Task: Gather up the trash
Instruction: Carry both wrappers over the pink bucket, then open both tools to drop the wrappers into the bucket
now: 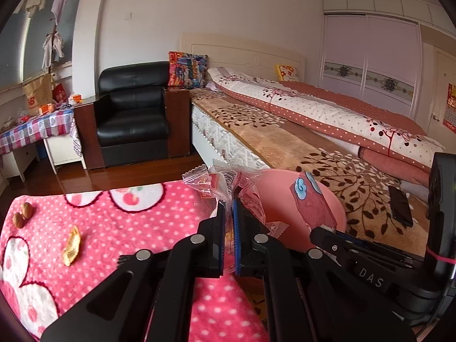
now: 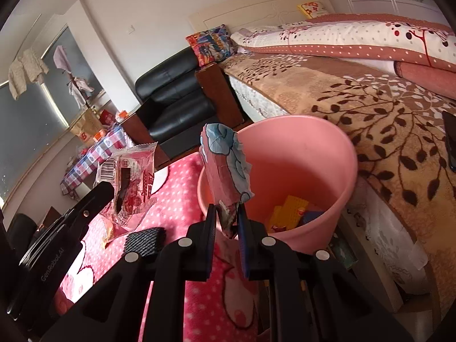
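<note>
My left gripper [image 1: 228,209] is shut on a clear plastic wrapper [image 1: 225,183] with red print, held up just left of the pink bin [image 1: 285,191]. The same wrapper [image 2: 128,182] shows at the left in the right wrist view, in the left gripper [image 2: 109,189]. My right gripper [image 2: 226,209] is shut on a crumpled pink wrapper with blue flowers [image 2: 225,165], held upright at the near rim of the pink bin [image 2: 313,148]. That wrapper [image 1: 312,202] and the right gripper [image 1: 325,232] also appear in front of the bin in the left wrist view. Yellow and blue scraps [image 2: 290,211] lie inside the bin.
A pink dotted blanket [image 1: 114,228] covers the near surface, with a yellow wrapper [image 1: 71,246] and two walnuts [image 1: 22,213] on it. A bed [image 1: 285,131] with a brown leaf cover stands right of the bin, with a dark phone [image 1: 400,205] on it. A black armchair [image 1: 134,114] stands behind.
</note>
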A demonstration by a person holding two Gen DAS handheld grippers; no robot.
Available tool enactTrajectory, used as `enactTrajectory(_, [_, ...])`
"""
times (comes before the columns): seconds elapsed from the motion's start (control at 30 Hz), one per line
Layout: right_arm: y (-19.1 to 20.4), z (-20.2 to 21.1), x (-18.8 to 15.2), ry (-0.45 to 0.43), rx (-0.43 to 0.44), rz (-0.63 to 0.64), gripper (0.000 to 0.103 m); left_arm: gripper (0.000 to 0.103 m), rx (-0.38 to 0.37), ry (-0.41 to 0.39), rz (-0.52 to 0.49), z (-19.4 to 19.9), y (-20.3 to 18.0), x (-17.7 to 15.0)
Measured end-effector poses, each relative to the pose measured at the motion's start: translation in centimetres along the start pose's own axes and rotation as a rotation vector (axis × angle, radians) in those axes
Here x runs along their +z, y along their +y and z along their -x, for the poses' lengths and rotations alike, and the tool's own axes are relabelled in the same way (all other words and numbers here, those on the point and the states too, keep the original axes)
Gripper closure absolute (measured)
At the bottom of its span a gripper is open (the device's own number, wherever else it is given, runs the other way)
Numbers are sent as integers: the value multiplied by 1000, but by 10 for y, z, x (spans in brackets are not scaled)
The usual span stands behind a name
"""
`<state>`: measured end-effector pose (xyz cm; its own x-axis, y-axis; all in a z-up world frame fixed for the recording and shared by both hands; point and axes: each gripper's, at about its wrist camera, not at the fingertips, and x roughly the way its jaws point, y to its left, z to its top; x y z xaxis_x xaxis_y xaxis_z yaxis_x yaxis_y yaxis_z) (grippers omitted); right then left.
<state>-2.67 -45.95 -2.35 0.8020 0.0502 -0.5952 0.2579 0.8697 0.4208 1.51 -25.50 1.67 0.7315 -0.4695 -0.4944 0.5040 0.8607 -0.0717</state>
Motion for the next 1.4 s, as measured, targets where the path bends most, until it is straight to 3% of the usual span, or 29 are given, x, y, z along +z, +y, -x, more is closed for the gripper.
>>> enactTrajectory(0.27, [-21,-10,15,-10,-35,-21,88,99,-55,45,9,-29,-15,7])
enactTrajectory(1.1, [-44,-49,26,37,-98,-12,87,99,-45,145,-72,-90,-42,-1])
enactTrajectory(1.2, [-46,-49,26,34,-110,-12,76,98,-50,168,-79,-96,-45,0])
enactTrajectory(1.27, [-47,-49,25,28,-120,-12,73,93,-61,181,-67,-98,-45,0])
enactTrajectory(1.33, [-50,-48,25,28,-122,-14,73,80,-72,184,-53,-98,-45,2])
enactTrajectory(1.4, [-52,-47,25,27,-123,-21,73,78,-79,180,-48,-96,-46,3])
